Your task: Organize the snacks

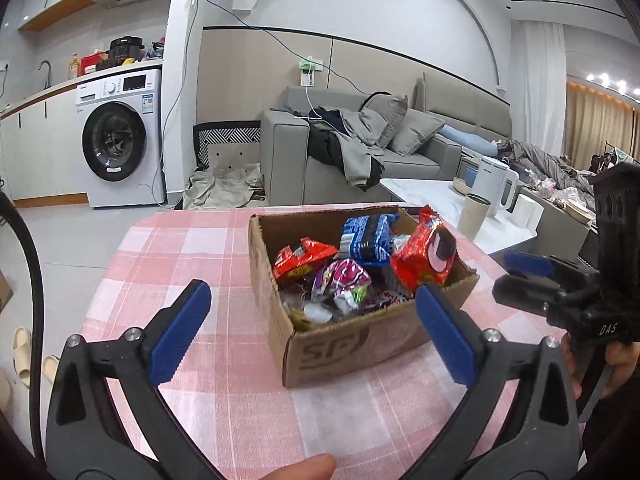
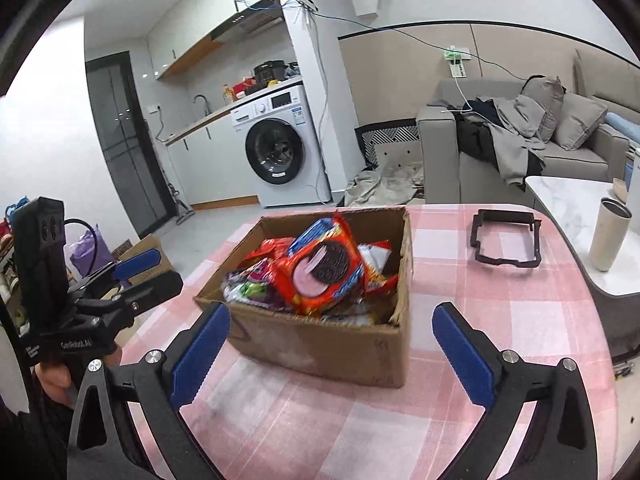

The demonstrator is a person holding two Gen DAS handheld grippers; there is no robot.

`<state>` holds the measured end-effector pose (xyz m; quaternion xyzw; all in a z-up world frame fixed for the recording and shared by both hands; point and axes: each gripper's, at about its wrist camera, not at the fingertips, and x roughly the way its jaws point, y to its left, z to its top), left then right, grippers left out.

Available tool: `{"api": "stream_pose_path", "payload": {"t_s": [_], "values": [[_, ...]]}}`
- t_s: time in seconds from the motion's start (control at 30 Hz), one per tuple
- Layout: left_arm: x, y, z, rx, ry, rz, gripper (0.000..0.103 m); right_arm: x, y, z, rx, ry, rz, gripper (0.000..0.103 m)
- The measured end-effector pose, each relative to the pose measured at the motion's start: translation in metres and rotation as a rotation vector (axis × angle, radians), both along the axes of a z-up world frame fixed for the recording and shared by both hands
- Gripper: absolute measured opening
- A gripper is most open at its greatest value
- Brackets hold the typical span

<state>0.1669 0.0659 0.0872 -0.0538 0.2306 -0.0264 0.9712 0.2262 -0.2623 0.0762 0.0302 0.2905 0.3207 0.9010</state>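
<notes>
Left gripper (image 1: 314, 318): the closest thing in the left view. Its jaws are spread wide and hold nothing. The near corner of the box sits in the gap between them, but the blue pads do not touch it.
Right gripper (image 2: 330, 342): the closest thing in the right view. It is spread wide too, and empty. The front wall of the box shows between its fingers, with no touching.
Table (image 2: 280, 420): a pink check cloth covers it. It looks soft, so the box may slide a little if pushed.
Cardboard box (image 1: 344, 344): it sits in the middle of the table, just past both grippers, flaps open. The walls look stiff but the top edge is torn and bendy. I think it is light.
Snacks in the box: piled up loose and crinkly. They look light, soft and slippery, and cookies inside could crack if squeezed hard.
Red cookie pack (image 2: 320, 270): it is on top, leaning toward the right wall. I would pinch its flat sealed end, gently.
Blue pack (image 1: 366, 238): it stands up at the back. Its top edge looks easy to grab.
Purple pack (image 1: 346, 280): shiny and crumpled, near the front.
Black frame (image 2: 506, 242): it lies flat on the cloth, well apart from the box, farther back.
</notes>
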Motion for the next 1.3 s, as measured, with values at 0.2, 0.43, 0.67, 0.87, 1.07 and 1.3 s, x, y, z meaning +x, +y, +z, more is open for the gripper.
{"api": "stream_pose_path", "payload": {"t_s": [0.2, 0.43, 0.67, 0.87, 1.07, 1.3], "values": [[-0.021, 0.0, -0.013, -0.006, -0.029, 0.028, 0.102, -0.021, -0.001, -0.012, 0.008, -0.067, 0.008, 0.103], [-0.026, -0.006, -0.04, 0.004, -0.008, 0.039, 0.102, -0.035, 0.0, -0.025, 0.006, -0.131, 0.014, 0.103], [-0.023, -0.012, -0.056, 0.017, -0.035, 0.046, 0.102, -0.042, -0.001, -0.035, 0.002, -0.199, 0.0, 0.103], [-0.018, -0.016, -0.063, 0.03, -0.033, 0.048, 0.102, -0.043, -0.002, -0.041, 0.0, -0.222, -0.019, 0.103], [-0.017, -0.016, -0.064, 0.027, -0.038, 0.05, 0.102, -0.038, -0.003, -0.048, -0.003, -0.215, -0.031, 0.103], [-0.017, -0.015, -0.065, 0.033, -0.049, 0.051, 0.102, -0.044, -0.005, -0.047, 0.0, -0.238, -0.038, 0.103]]}}
